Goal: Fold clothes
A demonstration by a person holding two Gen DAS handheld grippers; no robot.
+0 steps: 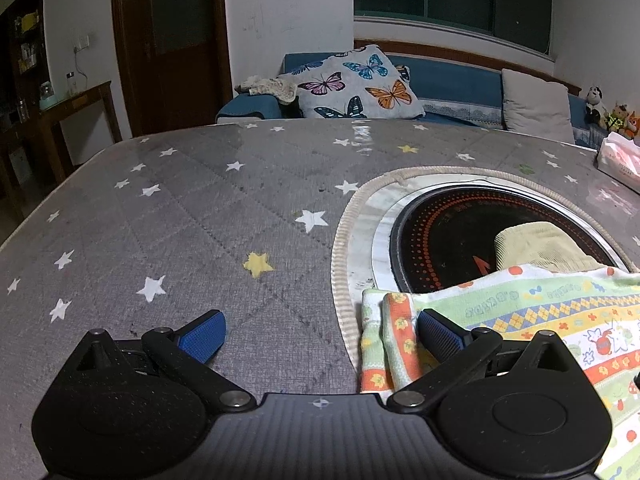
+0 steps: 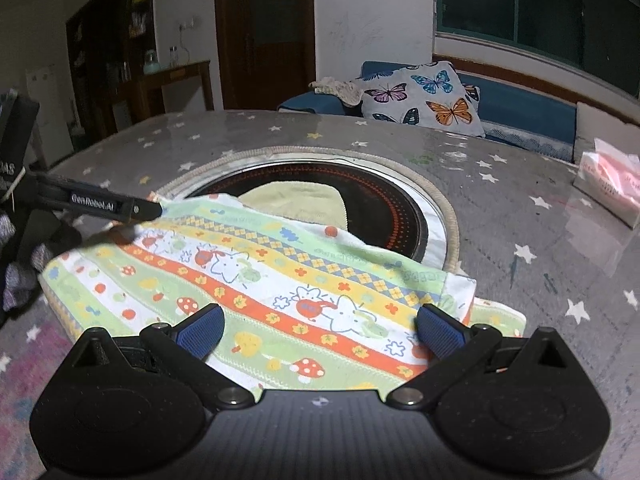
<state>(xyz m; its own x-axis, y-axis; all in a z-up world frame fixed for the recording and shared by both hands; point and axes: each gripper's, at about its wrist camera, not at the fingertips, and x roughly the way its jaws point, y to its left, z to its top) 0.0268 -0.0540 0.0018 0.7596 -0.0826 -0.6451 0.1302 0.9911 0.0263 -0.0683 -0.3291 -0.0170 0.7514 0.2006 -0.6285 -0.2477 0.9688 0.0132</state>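
Both grippers spread wide, nothing pinched. Left gripper hovers low at the left edge of the patterned garment; its right finger sits over the bunched orange-and-green hem, its left finger over bare surface. Right gripper hovers over the near edge of the garment, pads straddling the orange stripe. Garment lies flat on the grey star-print surface, far edge draped over the round black cooktop set into it. A pale yellow cloth lies on the cooktop, partly under the garment. Tissue pack far right.
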